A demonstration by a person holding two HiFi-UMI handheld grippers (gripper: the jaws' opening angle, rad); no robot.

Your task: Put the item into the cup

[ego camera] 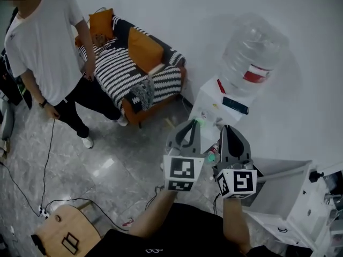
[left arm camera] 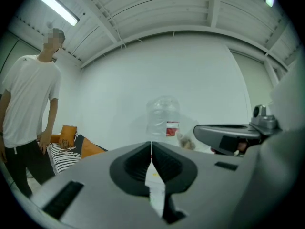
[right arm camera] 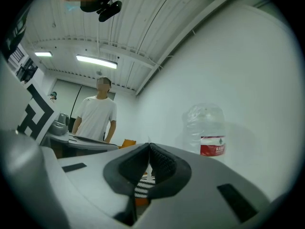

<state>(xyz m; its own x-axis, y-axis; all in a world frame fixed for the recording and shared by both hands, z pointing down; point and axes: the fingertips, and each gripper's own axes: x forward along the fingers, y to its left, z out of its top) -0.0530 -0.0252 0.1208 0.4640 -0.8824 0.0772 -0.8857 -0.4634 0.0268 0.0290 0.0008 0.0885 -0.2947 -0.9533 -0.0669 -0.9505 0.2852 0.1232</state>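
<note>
No cup and no loose item can be made out in any view. I hold both grippers up side by side, aimed at a white water dispenser (ego camera: 213,104). The left gripper (ego camera: 188,125) is shut, its jaws meeting in a thin line (left arm camera: 151,149) with nothing between them. The right gripper (ego camera: 229,131) is also shut and empty (right arm camera: 149,151). A clear water bottle (ego camera: 252,55) with a red label tops the dispenser, and it shows ahead of both grippers (left arm camera: 164,116) (right arm camera: 205,130). In the left gripper view the right gripper (left arm camera: 224,135) juts in from the right.
A person in a white shirt (ego camera: 48,47) stands at the left near a striped sofa with orange cushions (ego camera: 134,68). A wooden stool (ego camera: 67,232) and floor cables (ego camera: 51,197) lie at the lower left. A white cabinet (ego camera: 284,197) stands at the lower right.
</note>
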